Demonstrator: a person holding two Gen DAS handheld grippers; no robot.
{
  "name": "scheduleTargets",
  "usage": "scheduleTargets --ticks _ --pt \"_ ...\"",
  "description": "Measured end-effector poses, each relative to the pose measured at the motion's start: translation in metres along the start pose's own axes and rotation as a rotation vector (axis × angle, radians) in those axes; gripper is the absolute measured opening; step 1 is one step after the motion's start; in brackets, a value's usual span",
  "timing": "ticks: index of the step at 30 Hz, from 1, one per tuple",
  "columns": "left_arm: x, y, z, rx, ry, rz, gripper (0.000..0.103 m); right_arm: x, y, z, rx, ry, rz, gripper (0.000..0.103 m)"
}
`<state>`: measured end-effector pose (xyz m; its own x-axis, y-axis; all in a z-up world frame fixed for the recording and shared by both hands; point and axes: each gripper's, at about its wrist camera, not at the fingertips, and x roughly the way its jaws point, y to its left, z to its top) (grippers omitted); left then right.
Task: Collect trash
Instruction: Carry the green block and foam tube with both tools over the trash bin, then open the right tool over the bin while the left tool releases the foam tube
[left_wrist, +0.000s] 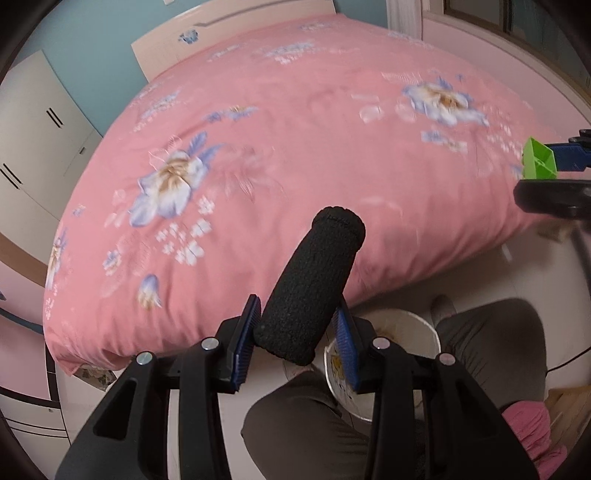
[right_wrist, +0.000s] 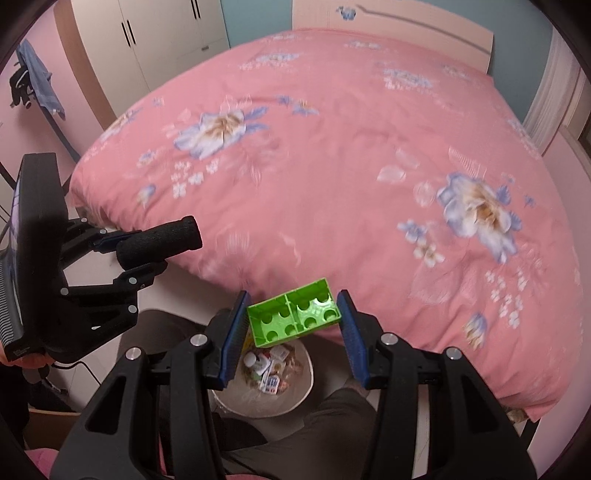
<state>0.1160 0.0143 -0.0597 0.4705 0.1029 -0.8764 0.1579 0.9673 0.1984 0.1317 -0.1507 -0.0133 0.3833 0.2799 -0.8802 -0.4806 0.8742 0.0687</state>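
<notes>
Two grippers, one item each, held above one trash bin at the foot of a pink floral bed

At left, the left gripper (left_wrist: 295, 341) is clamped on one black foam cylinder (left_wrist: 310, 284), which tilts up and away over the quilt (left_wrist: 295, 129); to its right the right gripper (right_wrist: 291, 328) grasps one green building block (right_wrist: 293, 315) by its ends, hollow underside facing the camera. Below both, between the person's two knees (left_wrist: 306, 417), stands one white round bin (right_wrist: 273, 395) with several small packets and bottles in it, just beside the bed's edge. One white wardrobe (right_wrist: 162, 33) stands far left
</notes>
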Motion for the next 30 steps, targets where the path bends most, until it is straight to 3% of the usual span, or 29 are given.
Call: scheduleTargets --ticks 13,30 --pt "0.048 -0.013 -0.034 -0.010 0.092 -0.083 0.042 0.075 0.005 -0.035 0.010 0.139 0.031 0.049" --pt "0.124 -0.036 -0.076 -0.012 0.248 -0.138 0.042 0.171 0.006 -0.087 0.062 0.325 0.092 0.049"
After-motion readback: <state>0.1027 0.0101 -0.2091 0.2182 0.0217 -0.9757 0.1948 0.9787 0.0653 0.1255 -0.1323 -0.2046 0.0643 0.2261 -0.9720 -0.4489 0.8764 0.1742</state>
